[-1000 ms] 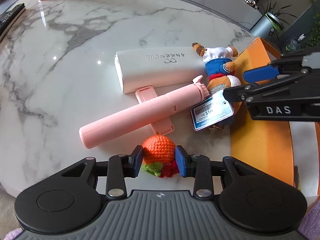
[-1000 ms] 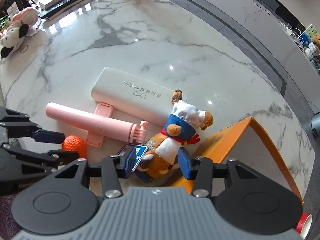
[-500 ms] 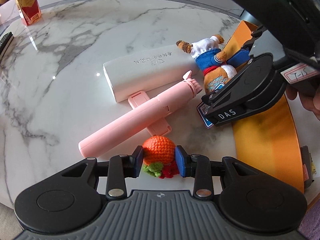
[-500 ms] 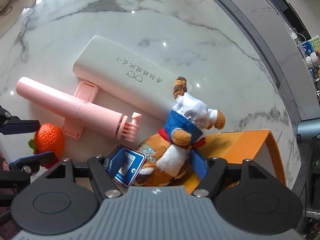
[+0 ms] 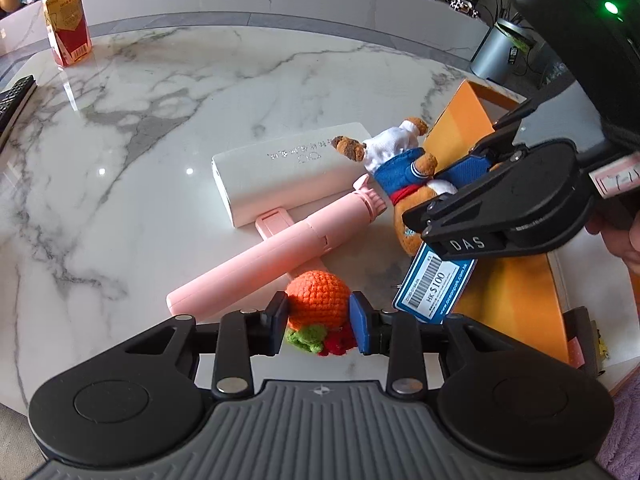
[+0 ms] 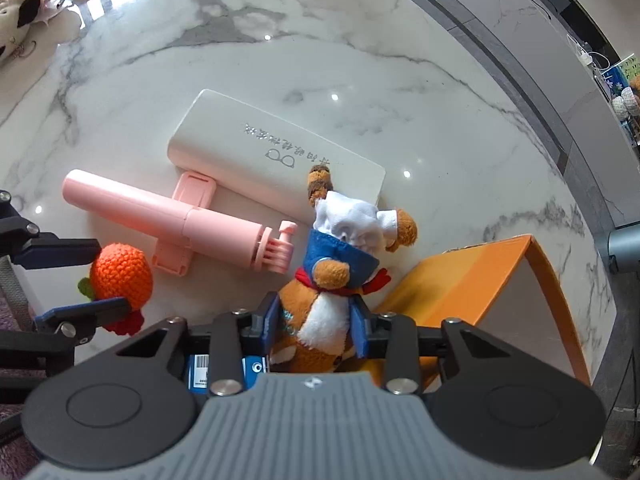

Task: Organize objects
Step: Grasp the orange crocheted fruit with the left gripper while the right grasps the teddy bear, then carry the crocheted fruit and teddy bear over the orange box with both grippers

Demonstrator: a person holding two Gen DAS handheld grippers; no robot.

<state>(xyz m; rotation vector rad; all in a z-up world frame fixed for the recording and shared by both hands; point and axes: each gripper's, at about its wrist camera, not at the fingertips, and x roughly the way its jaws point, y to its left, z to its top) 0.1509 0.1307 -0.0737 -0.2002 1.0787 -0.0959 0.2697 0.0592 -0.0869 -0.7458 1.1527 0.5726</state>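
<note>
Orange crochet fruit [image 5: 318, 298] clenched in left gripper [image 5: 319, 322]; right gripper [image 6: 315, 326] closing on plush [image 6: 320, 300] (tag dangling). Next: lift both into box [image 6: 472, 272], right.

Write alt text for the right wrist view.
The right gripper is closing on a plush bear beside an orange box on a marble table. A pink stick and white case lie beyond.

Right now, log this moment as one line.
left gripper: shut on crochet orange | right gripper: closing, plush bear between pads | orange box: beside bear
</note>
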